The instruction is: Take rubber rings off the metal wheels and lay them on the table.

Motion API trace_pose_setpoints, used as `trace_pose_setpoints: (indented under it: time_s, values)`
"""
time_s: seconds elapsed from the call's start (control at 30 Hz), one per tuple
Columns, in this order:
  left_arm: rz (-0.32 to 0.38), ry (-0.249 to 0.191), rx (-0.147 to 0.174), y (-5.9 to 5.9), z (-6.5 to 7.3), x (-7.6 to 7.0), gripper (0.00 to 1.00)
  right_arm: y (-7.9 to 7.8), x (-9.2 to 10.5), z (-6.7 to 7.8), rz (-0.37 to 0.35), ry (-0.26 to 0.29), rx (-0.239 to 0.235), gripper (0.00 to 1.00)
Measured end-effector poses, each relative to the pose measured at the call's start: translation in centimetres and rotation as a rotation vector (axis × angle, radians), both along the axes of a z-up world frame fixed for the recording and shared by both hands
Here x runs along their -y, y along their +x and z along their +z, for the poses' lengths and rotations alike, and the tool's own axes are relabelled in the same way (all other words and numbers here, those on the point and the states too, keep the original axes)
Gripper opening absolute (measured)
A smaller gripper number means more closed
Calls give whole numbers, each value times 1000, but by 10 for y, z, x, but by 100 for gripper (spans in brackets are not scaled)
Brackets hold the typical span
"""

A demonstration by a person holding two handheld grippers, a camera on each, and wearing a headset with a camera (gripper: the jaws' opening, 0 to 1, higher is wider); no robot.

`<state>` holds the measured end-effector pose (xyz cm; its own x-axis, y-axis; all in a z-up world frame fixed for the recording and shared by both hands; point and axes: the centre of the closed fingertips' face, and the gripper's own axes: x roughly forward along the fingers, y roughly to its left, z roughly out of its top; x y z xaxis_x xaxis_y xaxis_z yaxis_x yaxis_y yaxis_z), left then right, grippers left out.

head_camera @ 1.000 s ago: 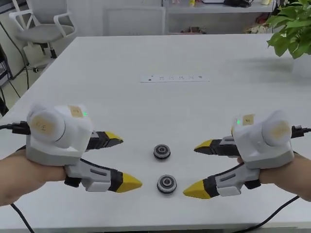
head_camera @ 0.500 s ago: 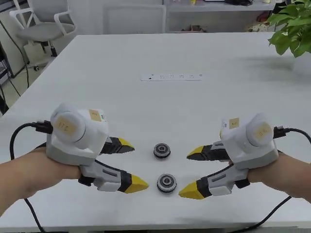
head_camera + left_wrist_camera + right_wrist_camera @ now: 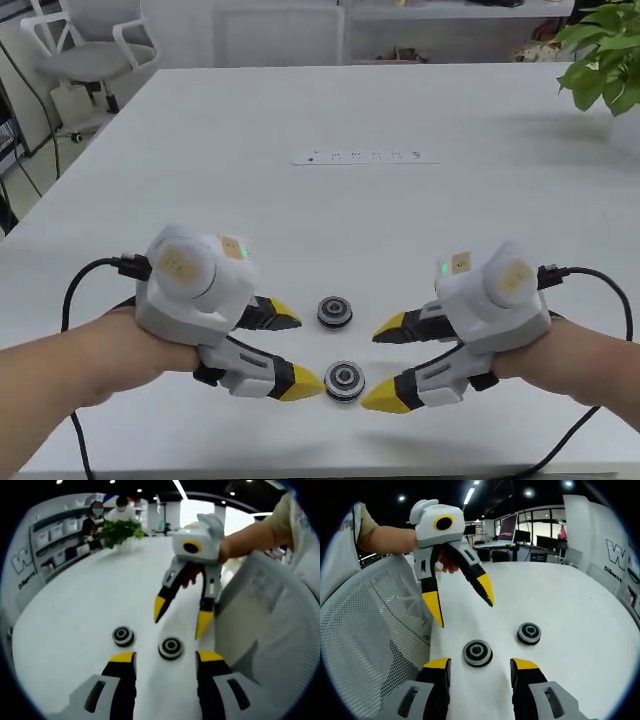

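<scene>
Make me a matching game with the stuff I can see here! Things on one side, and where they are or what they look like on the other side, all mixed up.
Things:
1. near wheel
2. far wheel
3. socket strip
4. plant

Places and looks:
A. leafy and green, at the far right
B. flat and white, far beyond both wheels
C. in front of the other wheel, closest to the head camera
D. just behind the other wheel

Pairs: 1-C, 2-D, 3-B, 4-A.
</scene>
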<state>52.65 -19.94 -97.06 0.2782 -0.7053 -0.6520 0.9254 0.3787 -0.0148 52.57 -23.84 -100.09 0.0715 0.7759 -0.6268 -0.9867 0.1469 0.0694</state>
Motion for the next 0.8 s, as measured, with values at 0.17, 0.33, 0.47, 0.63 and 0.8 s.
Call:
trace_pose_setpoints:
  time_s: [0.17,0.33,0.47,0.63,0.8]
  values:
    - [-20,5,-15,-1,-7,6,46,1,-2,-6,11,-7,-12,43]
    - [-31,10,-27,0,-14,10,41,2,-4,-10,22,-13,-16,39]
    - [-39,10,-31,0,-17,14,36,2,-6,-13,25,-14,-25,37]
    - [-47,9,-36,1,-22,19,33,0,-7,-15,32,-16,-35,36]
    - [-58,10,-47,0,-26,23,29,0,-8,-16,33,-14,-42,36]
